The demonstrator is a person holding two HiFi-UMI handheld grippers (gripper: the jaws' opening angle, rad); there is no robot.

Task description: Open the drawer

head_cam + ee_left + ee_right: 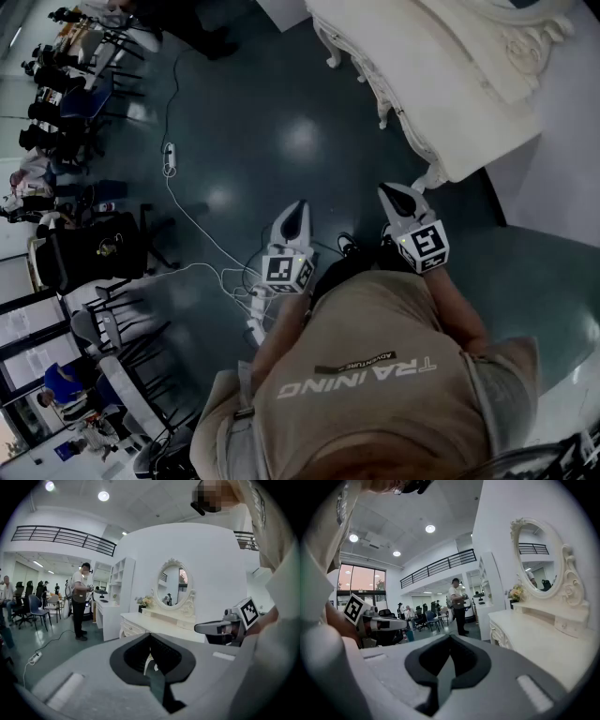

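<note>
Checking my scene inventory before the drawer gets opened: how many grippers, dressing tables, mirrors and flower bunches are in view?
Grippers: 2 (left gripper, right gripper)
White dressing table: 1
Oval mirror: 1
Flower bunch: 1
Total: 5

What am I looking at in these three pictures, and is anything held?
A person holds a gripping tool in each hand; there is no robot arm. The head view looks steeply down from the person's head: the left tool and the right tool are held out before a white dressing table with an oval mirror. The other two pictures come from a camera on each tool. Both tools are shut and hold nothing. A power strip lies on the dark floor. No tool touches the table yet.
</note>
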